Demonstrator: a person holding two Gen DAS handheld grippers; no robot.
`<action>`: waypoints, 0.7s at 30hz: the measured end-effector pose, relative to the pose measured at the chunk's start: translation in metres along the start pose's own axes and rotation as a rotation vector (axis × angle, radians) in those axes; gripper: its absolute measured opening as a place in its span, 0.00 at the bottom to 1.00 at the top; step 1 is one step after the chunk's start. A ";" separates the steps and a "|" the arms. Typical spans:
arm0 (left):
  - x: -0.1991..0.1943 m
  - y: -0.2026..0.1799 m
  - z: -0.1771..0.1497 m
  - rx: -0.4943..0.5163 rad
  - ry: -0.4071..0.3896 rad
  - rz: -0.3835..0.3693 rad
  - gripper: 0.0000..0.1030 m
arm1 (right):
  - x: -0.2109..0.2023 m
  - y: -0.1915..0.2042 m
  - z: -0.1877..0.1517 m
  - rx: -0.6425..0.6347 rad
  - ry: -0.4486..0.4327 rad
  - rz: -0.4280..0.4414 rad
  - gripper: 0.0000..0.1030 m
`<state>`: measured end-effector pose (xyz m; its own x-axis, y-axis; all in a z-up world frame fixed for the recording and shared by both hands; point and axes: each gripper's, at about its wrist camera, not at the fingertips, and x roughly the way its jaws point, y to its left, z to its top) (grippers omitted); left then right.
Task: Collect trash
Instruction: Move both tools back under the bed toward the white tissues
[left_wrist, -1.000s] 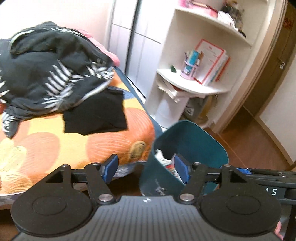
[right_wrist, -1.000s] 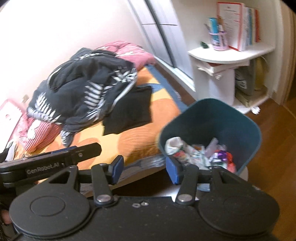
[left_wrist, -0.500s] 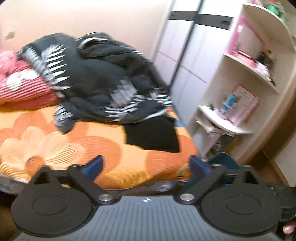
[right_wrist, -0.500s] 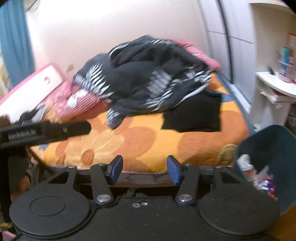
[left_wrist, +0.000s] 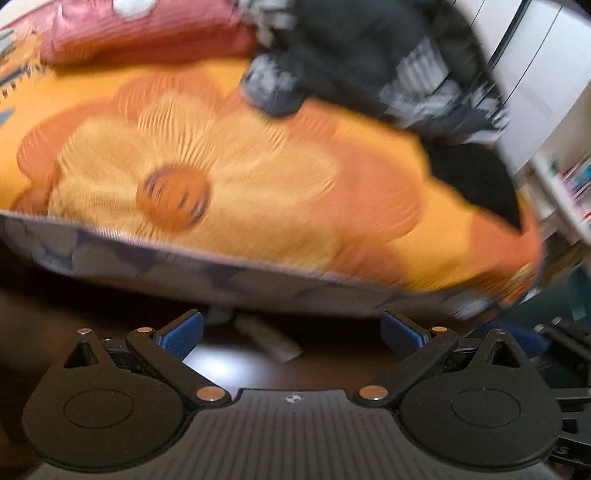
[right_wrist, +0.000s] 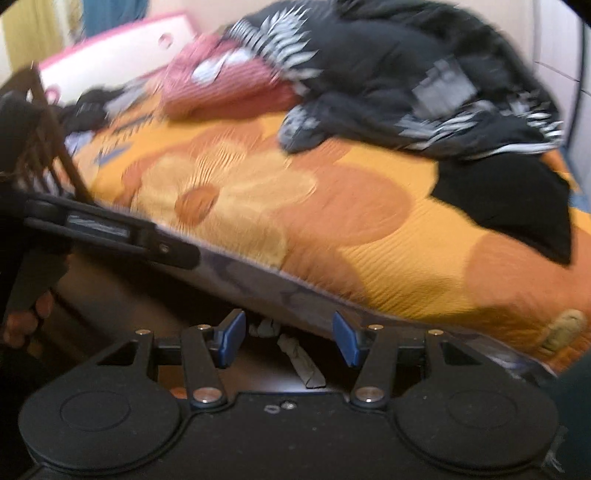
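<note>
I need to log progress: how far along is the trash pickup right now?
Done: nothing here shows it; the bin is barely in view. In hand: nothing; the left hand-held gripper and right hand-held gripper are both open and empty. Left: crumpled paper on the dark floor by the bed edge.

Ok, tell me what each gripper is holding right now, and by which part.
Nothing is held. The left gripper and the right gripper are both open and empty, above crumpled paper scraps on the floor by the bed.

Warm indoor light; heavy motion blur – fisheye-bent edges; glare on dark floor.
</note>
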<state>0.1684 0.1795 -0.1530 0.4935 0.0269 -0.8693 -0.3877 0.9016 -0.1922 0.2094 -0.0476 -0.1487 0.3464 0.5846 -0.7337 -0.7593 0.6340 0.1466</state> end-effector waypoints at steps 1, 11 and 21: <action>0.016 0.006 -0.001 0.011 0.030 0.033 1.00 | 0.012 0.001 -0.002 -0.016 0.015 0.008 0.51; 0.135 0.051 -0.016 0.100 0.185 0.160 1.00 | 0.141 0.011 -0.036 -0.169 0.205 0.063 0.51; 0.246 0.076 -0.050 0.268 0.284 0.129 1.00 | 0.253 0.008 -0.076 -0.312 0.330 0.080 0.51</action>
<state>0.2213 0.2333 -0.4039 0.2045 0.0608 -0.9770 -0.1974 0.9801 0.0197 0.2491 0.0669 -0.3830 0.1241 0.4012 -0.9075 -0.9235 0.3812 0.0422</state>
